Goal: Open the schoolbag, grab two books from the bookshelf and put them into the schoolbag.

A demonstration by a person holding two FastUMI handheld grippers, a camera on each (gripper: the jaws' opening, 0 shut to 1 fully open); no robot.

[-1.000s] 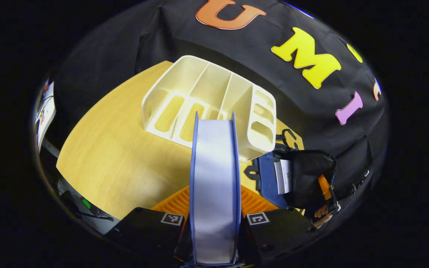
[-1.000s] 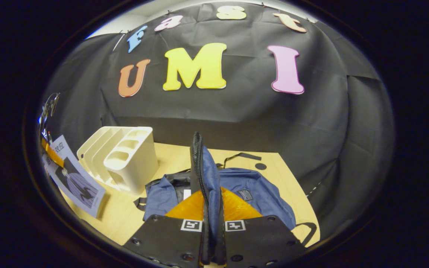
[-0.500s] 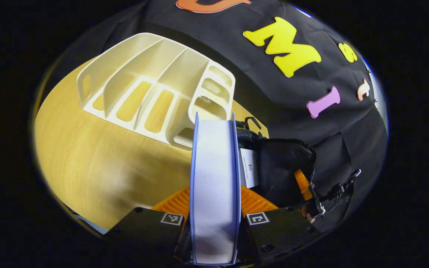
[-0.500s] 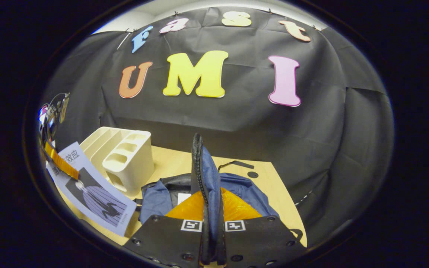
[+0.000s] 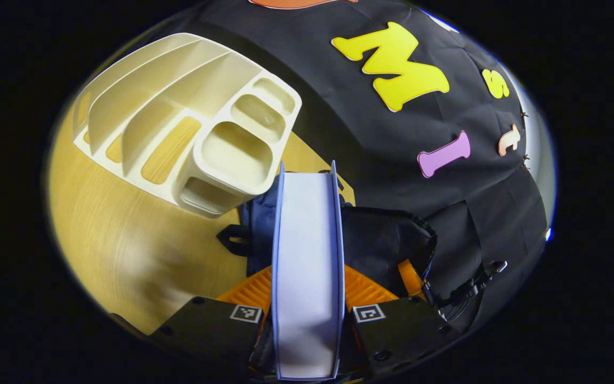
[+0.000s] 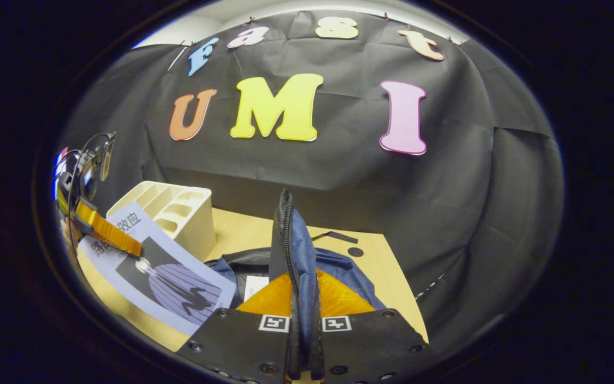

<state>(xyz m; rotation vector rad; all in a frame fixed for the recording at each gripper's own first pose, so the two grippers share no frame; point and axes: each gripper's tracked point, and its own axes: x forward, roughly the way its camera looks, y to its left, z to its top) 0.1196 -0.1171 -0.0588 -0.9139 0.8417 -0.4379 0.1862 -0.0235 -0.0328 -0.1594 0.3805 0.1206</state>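
My left gripper (image 5: pixel 307 285) is shut on a thick book (image 5: pixel 307 256) with pale blue covers, seen page-edge on. The book hangs above the dark blue schoolbag (image 5: pixel 387 240), whose mouth gapes just behind and to the right of it. The cream bookshelf (image 5: pixel 190 117) stands at the upper left with bare slots. My right gripper (image 6: pixel 301 290) is shut on the schoolbag's zippered flap (image 6: pixel 288 240) and holds it up. In the right gripper view the book (image 6: pixel 163 274) comes in from the left, cover up, in the left gripper (image 6: pixel 105 233), over the schoolbag's (image 6: pixel 349 266) open mouth.
The wooden table (image 5: pixel 126 250) lies under everything, and its right part (image 6: pixel 392 282) beyond the bag is bare. The bookshelf (image 6: pixel 179 210) stands close to the bag's left side. A white label (image 6: pixel 255 284) shows inside the bag. The booth's black cloth closes off the back.
My left gripper has carried the book to the right, away from the bookshelf and over the bag. The right gripper still holds the flap up, almost unmoved.
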